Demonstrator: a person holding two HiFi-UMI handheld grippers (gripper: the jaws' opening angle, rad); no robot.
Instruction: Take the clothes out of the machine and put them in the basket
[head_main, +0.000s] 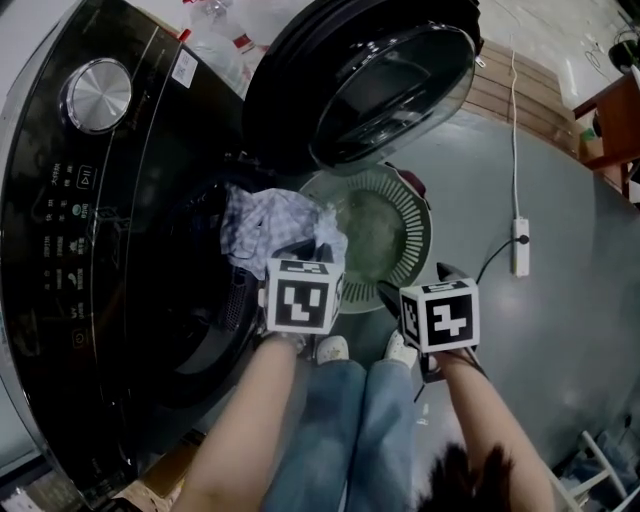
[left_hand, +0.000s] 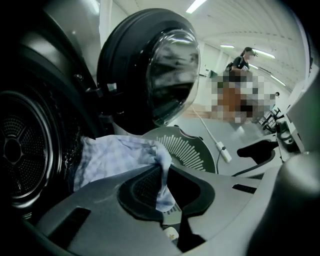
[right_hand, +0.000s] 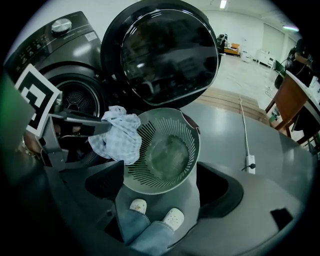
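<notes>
left tongs (left_hand: 162, 187): clamped on pale blue checked cloth (left_hand: 117, 157) | right tongs (right_hand: 162, 186): wide apart, empty | grey-green slatted plastic basket (right_hand: 145, 137) ahead of both, seemingly empty | progress: cloth out of black washing machine (head_main: 60, 200), not dropped

The grey, glossy floor (head_main: 560, 330) carries a dark front-loading washing machine (head_main: 60, 200) at the left. A round slotted basket (head_main: 412, 232) stands on the floor just beside the machine's open mouth. A person's white shoes (head_main: 332, 349) stand near the basket. Farther right lies a white power strip (head_main: 520, 247), its white cable running across pale wooden boards (head_main: 520, 90).
</notes>
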